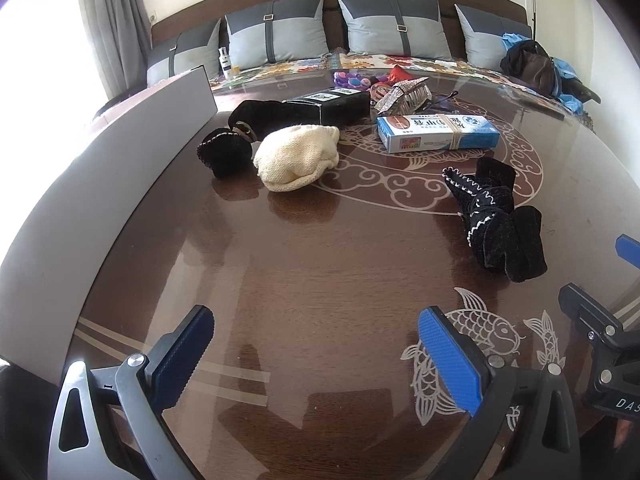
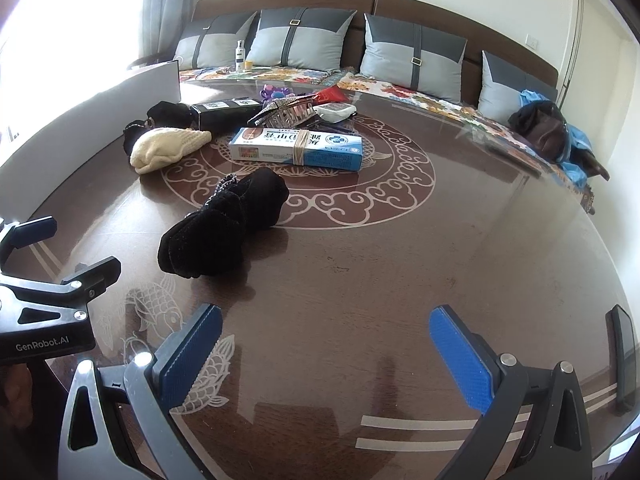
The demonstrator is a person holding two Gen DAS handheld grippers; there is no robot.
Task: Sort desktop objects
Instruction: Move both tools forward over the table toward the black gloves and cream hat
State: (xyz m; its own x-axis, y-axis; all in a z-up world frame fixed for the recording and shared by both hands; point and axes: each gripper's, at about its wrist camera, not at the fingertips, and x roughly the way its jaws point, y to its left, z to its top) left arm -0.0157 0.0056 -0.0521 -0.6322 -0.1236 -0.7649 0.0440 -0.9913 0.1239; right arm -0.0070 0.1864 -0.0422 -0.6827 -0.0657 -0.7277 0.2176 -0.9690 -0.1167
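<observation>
Both my grippers, left (image 1: 316, 354) and right (image 2: 326, 354), hang spread wide, empty. The black velvet pouch (image 1: 498, 220) lies ahead-right of my left fingers; only my right view shows the phone (image 2: 622, 358) at the table's (image 2: 360, 280) rim. Bare wood lies between.

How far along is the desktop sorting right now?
Nothing looks sorted yet. Both grippers, left and right, hover with jaws open and empty. The black velvet pouch, cream knit hat, blue-and-white box and the far clutter still lie scattered on the table.
</observation>
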